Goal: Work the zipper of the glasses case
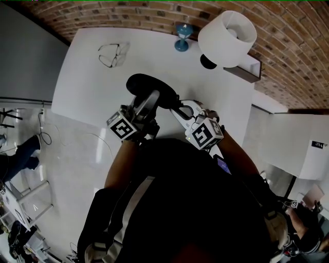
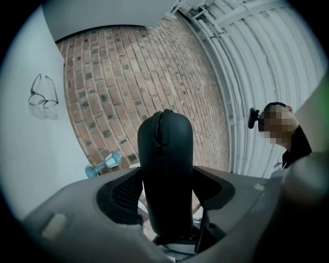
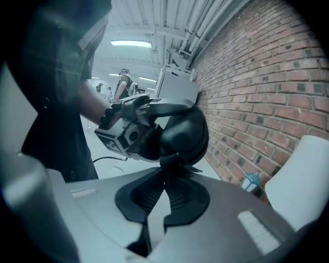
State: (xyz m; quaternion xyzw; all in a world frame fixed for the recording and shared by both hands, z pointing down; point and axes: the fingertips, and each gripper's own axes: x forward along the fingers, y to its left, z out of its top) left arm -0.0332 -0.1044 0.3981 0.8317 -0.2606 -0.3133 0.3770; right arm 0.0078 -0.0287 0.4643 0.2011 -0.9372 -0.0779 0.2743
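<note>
A black glasses case (image 1: 149,88) hangs in the air above the white table (image 1: 82,82), between my two grippers. My left gripper (image 1: 145,106) has the case's body (image 2: 167,164) between its pads, which press on both sides. The zipper seam (image 2: 160,128) runs over the upper end of the case. My right gripper (image 1: 178,111) comes in from the right. Its jaws (image 3: 167,177) are shut on the small zipper pull (image 3: 177,163) at the end of the case (image 3: 186,134). In the right gripper view the left gripper (image 3: 131,131) shows behind the case.
A pair of glasses (image 1: 114,54) lies on the table at the far left. A blue hourglass (image 1: 181,37) and a white lamp shade (image 1: 226,36) stand at the table's far edge by the brick wall (image 1: 128,13). A person (image 2: 288,138) stands off to the right.
</note>
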